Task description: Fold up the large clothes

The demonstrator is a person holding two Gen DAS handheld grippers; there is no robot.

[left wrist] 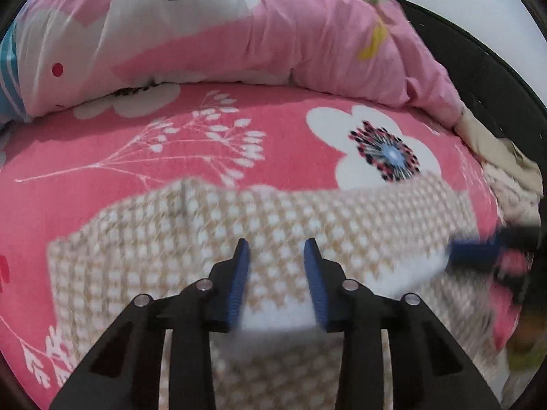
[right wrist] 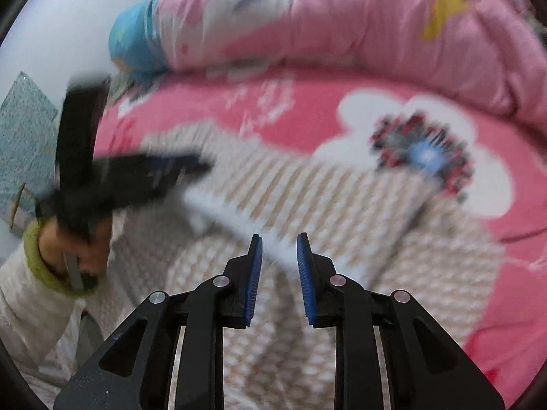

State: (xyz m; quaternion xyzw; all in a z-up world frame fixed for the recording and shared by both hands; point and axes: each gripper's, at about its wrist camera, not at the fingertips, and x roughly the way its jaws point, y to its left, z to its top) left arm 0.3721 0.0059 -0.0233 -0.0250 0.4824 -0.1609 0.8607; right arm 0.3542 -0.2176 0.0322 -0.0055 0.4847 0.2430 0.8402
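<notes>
- My left gripper (left wrist: 277, 249) seems clamped on the white hem of the beige-and-white houndstooth knit garment (left wrist: 205, 239).
- My right gripper (right wrist: 279, 244) is narrowed; grip unclear.
- The garment lies on the pink floral bedsheet (left wrist: 273, 130), long axis crosswise, under both.

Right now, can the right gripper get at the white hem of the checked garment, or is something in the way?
Probably yes. The right gripper hangs just over the checked garment, its white hem running to its fingertips. The left gripper is off to the side, not blocking.
</notes>
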